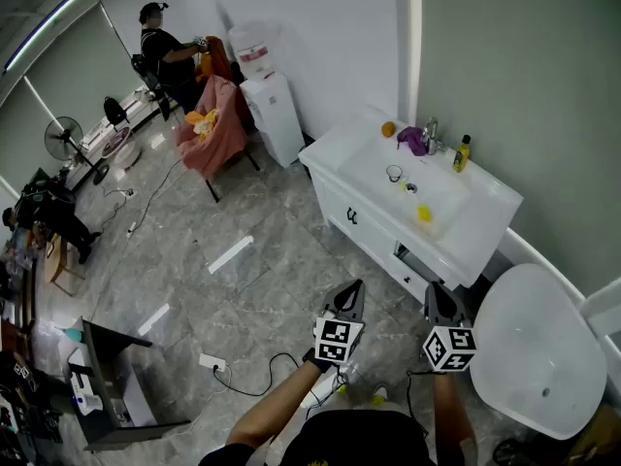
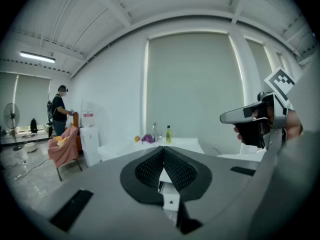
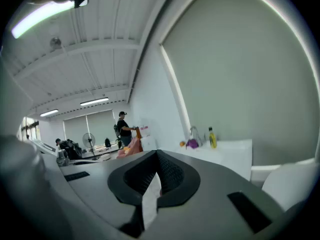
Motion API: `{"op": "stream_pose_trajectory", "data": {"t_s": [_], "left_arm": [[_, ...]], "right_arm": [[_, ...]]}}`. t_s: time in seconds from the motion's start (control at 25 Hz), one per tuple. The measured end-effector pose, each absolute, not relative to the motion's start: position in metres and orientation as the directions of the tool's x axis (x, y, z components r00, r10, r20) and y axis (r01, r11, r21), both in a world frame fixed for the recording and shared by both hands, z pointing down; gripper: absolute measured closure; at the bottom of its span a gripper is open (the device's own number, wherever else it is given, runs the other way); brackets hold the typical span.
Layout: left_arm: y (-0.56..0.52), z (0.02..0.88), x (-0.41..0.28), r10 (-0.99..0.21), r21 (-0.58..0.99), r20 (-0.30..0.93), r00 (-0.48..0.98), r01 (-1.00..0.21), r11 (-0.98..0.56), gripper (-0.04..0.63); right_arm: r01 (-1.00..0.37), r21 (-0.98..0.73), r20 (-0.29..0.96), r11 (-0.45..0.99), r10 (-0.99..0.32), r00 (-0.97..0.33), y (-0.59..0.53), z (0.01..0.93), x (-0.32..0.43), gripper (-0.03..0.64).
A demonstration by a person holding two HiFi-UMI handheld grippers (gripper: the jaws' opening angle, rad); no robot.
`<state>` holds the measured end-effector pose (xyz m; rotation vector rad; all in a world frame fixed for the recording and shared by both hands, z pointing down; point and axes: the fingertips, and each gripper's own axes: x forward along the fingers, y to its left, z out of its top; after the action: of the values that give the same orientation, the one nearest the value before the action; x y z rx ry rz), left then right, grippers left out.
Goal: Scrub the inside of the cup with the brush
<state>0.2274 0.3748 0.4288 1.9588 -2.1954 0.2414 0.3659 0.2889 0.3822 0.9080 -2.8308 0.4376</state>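
Note:
A small cup [image 1: 394,173] stands in the basin of the white sink cabinet [image 1: 485,207], across the floor from me. A yellow object [image 1: 425,214] lies in the same basin; it is too small to tell if it is the brush. My left gripper [image 1: 353,291] and right gripper [image 1: 434,295] hang side by side over the floor, short of the cabinet, both shut and empty. In the left gripper view the left gripper [image 2: 163,149] has its jaws together, and the right gripper [image 2: 252,116] shows at the right. In the right gripper view the right gripper [image 3: 157,154] is also closed on nothing.
On the counter are an orange [image 1: 388,129], a purple cloth [image 1: 412,141], a faucet [image 1: 432,134] and a yellow bottle [image 1: 462,153]. A white rounded tub [image 1: 534,348] stands at my right. A cable [image 1: 254,382] lies on the floor. Far left are a water dispenser [image 1: 274,115], a draped chair [image 1: 209,124] and a person [image 1: 160,51].

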Motion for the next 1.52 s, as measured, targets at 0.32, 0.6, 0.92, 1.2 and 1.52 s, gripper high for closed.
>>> {"op": "stream_pose_trajectory", "data": {"t_s": [0.32, 0.6, 0.92, 1.2, 1.52], "left_arm": [[0.353, 0.367, 0.210, -0.989, -0.093, 0.093, -0.112, -0.990, 0.103, 0.577], [0.384, 0.369, 0.186, -0.992, -0.082, 0.078, -0.103, -0.992, 0.097, 0.577], [0.431, 0.385, 0.150, -0.991, -0.081, 0.067, -0.112, -0.991, 0.106, 0.577], [0.473, 0.379, 0.122, -0.986, -0.053, 0.071, -0.152, -0.988, 0.148, 0.577], [0.471, 0.408, 0.099, -0.974, -0.098, 0.191, -0.121, -0.990, 0.103, 0.577]], "right_arm": [[-0.581, -0.094, 0.138, 0.809, -0.567, -0.812, 0.295, 0.339, 0.316, 0.591], [-0.609, -0.062, 0.146, 0.791, -0.597, -0.789, 0.325, 0.343, 0.303, 0.591], [-0.574, 0.005, 0.239, 0.819, -0.558, -0.795, 0.392, 0.374, 0.280, 0.591], [-0.569, 0.066, 0.277, 0.820, -0.563, -0.779, 0.413, 0.365, 0.279, 0.589], [-0.600, -0.004, 0.322, 0.800, -0.568, -0.758, 0.395, 0.389, 0.267, 0.589]]}}
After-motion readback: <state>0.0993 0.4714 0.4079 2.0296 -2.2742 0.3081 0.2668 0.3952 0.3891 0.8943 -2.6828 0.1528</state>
